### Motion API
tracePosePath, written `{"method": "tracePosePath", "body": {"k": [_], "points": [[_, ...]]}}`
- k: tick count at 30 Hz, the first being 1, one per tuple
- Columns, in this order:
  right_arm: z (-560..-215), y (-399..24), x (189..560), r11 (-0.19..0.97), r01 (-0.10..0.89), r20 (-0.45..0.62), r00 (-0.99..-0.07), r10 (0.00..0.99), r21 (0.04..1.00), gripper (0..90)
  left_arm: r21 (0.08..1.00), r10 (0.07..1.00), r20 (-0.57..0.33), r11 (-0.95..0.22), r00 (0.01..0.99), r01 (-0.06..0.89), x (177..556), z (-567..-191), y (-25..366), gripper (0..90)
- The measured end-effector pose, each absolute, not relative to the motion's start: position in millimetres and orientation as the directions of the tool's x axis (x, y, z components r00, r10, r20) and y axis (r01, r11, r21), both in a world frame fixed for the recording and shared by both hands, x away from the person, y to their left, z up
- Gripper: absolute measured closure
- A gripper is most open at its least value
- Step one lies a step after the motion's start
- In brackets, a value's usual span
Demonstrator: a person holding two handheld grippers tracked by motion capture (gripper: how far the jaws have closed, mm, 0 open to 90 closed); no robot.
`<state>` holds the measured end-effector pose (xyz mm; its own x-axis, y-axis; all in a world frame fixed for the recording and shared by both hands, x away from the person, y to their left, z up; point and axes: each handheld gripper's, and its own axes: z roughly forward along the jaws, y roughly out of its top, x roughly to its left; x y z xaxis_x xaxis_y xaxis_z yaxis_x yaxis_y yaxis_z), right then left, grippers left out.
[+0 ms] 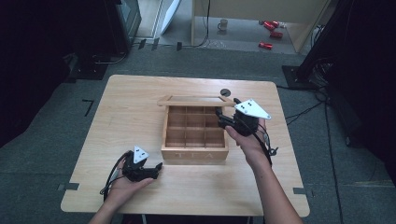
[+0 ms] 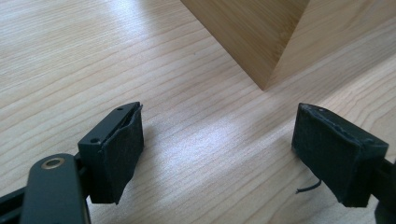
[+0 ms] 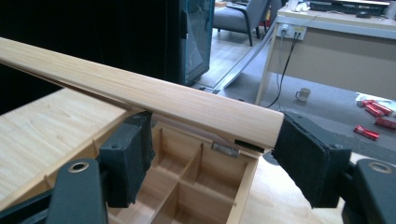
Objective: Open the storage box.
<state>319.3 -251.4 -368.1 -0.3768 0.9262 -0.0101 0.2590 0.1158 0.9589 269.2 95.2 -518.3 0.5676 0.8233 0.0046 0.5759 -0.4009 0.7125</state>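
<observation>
Right gripper: jaws clamped across raised lid of wooden tea box. Left gripper: jaws wide open, empty, resting on table near box corner.

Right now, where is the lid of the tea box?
In the high view the lid stands raised at the far edge of the tea box, mid-table, with the right gripper at its right end.

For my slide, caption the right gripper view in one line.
Right hand-held gripper holding the raised lid of the wooden tea box at its corner, empty compartments open below.
</observation>
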Motion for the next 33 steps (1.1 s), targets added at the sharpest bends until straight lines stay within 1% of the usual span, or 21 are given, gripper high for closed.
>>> {"method": "tracePosePath", "body": {"k": [4,6,11,16,18,24,29,30,33], "points": [[-363,-253,329,0.111,0.246,-0.007,-0.386,0.923,0.963,28.9,0.713,0.823,0.005,-0.401,0.568,0.575,269,-518,95,17.4],[-363,-252,338,0.132,0.262,-0.028,-0.366,0.930,0.956,28.7,0.713,0.823,0.005,-0.401,0.568,0.575,269,-518,95,17.4],[-367,-250,351,0.150,0.271,-0.040,-0.374,0.927,0.951,28.7,0.714,0.823,0.005,-0.400,0.568,0.575,269,-518,95,17.4],[-368,-250,358,0.133,0.268,-0.026,-0.368,0.929,0.954,29.3,0.713,0.823,0.005,-0.401,0.568,0.575,269,-518,95,17.4],[-367,-251,363,0.123,0.256,-0.020,-0.372,0.928,0.959,31.4,0.714,0.823,0.004,-0.401,0.569,0.574,270,-518,95,17.5],[-365,-253,372,0.107,0.249,-0.003,-0.386,0.922,0.963,32.6,0.712,0.821,0.005,-0.404,0.570,0.575,270,-518,95,17.6],[-361,-256,381,0.102,0.248,0.003,-0.390,0.921,0.963,36.9,0.712,0.821,0.004,-0.402,0.570,0.575,270,-518,95,17.6],[-359,-258,385,0.097,0.247,0.007,-0.390,0.921,0.964,38.9,0.712,0.821,0.002,-0.401,0.570,0.576,270,-518,95,17.6],[-358,-259,389,0.087,0.243,0.014,-0.388,0.922,0.966,40.2,0.712,0.822,0.003,-0.402,0.570,0.576,270,-518,95,17.6]]}}
